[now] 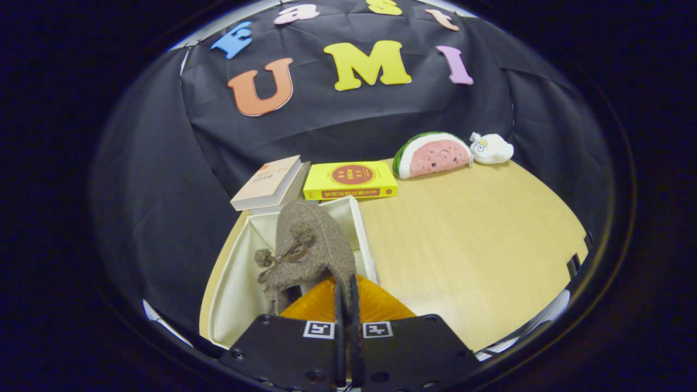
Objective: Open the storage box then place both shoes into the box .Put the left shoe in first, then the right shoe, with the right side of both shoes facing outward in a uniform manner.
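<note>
My gripper point(347, 288) is shut on a fuzzy brown-grey shoe point(310, 250), its two orange fingers point(375, 305) pinching the shoe's rim. The shoe has small pompoms and a brown lace bow on the side turned toward me. It hangs over the open white storage box point(234, 283), which sits at the table's left edge, just ahead of and below the fingers. The box's inside is partly hidden by the shoe; I cannot tell whether another shoe lies in it.
Beyond the box lie a tan book point(269, 182) and a yellow book point(350, 179). Further right stand a watermelon plush point(433, 155) and a small white plush point(491, 148). The light wooden table point(468, 239) stretches to the right of the box.
</note>
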Available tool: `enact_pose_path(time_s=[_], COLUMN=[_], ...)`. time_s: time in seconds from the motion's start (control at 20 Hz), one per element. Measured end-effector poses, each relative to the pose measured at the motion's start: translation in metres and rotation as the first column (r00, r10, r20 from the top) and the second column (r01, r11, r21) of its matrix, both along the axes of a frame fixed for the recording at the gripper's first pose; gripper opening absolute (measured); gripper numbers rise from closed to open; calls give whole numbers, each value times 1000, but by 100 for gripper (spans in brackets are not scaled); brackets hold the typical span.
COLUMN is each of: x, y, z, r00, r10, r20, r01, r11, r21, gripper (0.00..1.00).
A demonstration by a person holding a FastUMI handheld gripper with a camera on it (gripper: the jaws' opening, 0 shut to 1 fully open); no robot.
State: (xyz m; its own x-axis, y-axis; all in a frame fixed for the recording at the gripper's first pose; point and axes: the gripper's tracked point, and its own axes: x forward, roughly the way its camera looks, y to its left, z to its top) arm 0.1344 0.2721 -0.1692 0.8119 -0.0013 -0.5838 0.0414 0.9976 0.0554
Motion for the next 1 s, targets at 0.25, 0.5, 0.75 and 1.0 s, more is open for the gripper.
enact_pose_path(time_s=[0.25, 0.5, 0.75, 1.0], x=[-1, -9, -27, -44], y=[1, -12, -48, -100], z=[11, 53, 102, 140], r00=[998, 979, 934, 885], r10=[7, 29, 36, 43], r20=[55, 201, 356, 463], r01=[-8, -19, -3, 18], r11=[1000, 998, 996, 992], r21=[10, -52, -92, -126], gripper=[17, 26, 47, 81])
